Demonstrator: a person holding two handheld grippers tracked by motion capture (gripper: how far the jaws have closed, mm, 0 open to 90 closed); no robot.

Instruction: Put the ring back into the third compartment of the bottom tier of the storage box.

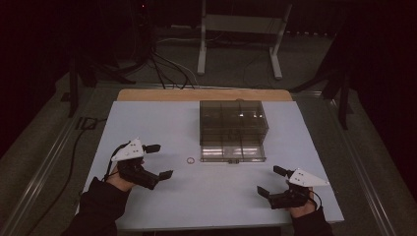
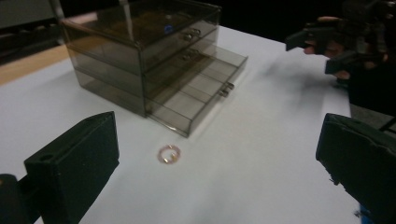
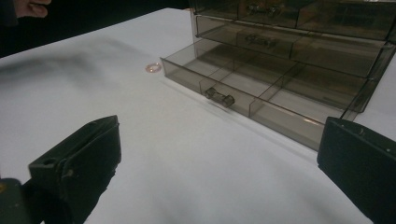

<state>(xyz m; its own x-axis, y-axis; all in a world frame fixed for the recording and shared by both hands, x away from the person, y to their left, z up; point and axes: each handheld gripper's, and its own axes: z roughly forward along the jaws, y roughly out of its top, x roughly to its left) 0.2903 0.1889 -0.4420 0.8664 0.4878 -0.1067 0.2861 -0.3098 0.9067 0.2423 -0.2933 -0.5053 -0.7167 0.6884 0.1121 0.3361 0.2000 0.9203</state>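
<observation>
A smoky clear drawer box [image 1: 232, 129] stands mid-table, its bottom drawer [image 2: 196, 93] [image 3: 261, 88] pulled out and empty. A small pinkish ring [image 1: 190, 160] [image 2: 168, 154] [image 3: 152, 67] lies flat on the white table just left of that drawer's front. My left gripper [image 1: 160, 160] [image 2: 219, 163] is open at the left, jaws wide apart, pointing at the ring from a short way off. My right gripper [image 1: 271, 180] [image 3: 219, 168] is open at the front right, aimed at the drawer's front with nothing between its jaws.
The white tabletop [image 1: 162, 123] has a wooden strip [image 1: 204, 95] along its far edge. Beyond it stand a desk frame [image 1: 241, 39] and cables [image 1: 162, 69] on the dark floor. Bare table lies between the grippers.
</observation>
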